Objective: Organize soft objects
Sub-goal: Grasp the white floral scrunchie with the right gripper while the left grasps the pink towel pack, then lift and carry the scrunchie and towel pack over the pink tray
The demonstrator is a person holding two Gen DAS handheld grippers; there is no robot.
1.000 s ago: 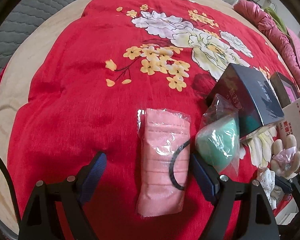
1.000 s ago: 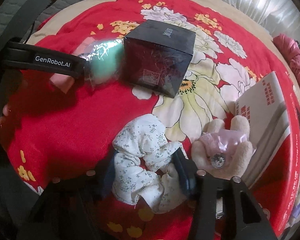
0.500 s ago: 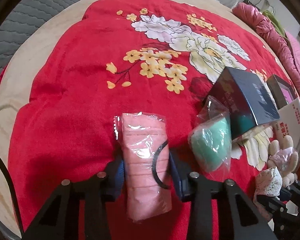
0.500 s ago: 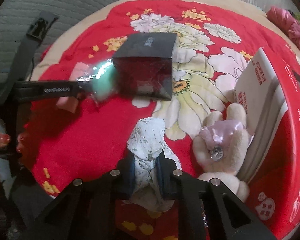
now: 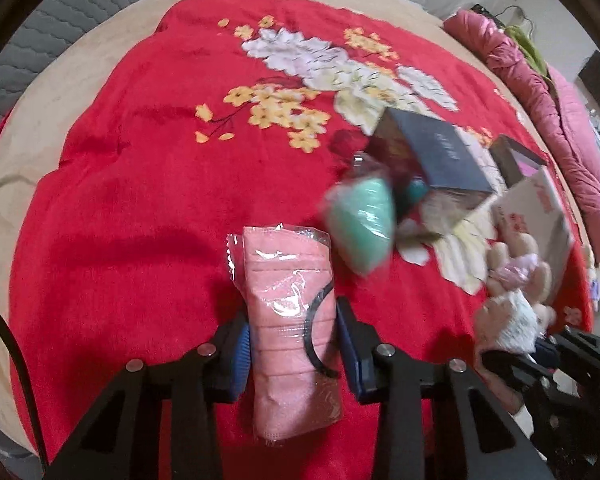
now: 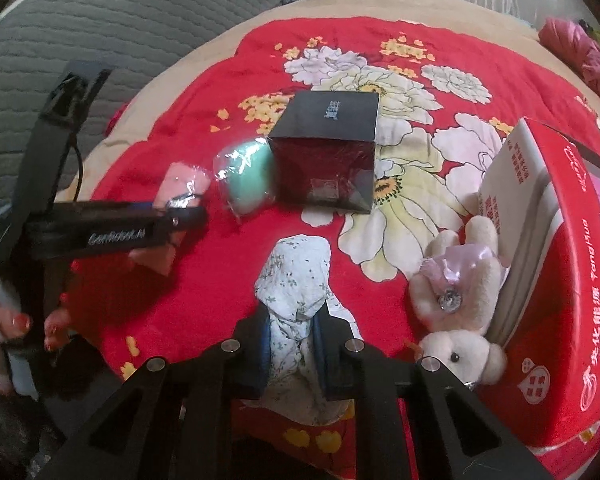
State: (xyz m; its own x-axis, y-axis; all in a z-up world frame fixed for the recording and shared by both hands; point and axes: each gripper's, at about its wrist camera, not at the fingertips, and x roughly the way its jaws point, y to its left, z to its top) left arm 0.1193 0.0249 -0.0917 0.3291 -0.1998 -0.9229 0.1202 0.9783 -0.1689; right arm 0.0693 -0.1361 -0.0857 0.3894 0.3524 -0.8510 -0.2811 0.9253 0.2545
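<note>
Bagged pink masks (image 5: 290,312) and floral cloth (image 6: 296,296), both clamped; bagged green sponge (image 6: 246,178) lying free.

I am working in a home bedroom: a bed spread with a red plush blanket printed with white and yellow flowers (image 5: 148,208) fills the frame, a grey quilted padded headboard (image 6: 112,28) rises at upper left, and rumpled pink bedding (image 5: 548,120) lies along the right edge.

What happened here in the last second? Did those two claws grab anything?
Yes. The left gripper closed on the pink packet; the right gripper closed on the floral cloth and bunched it upward. The black box, green pouch and plush bunny stayed put.
</note>
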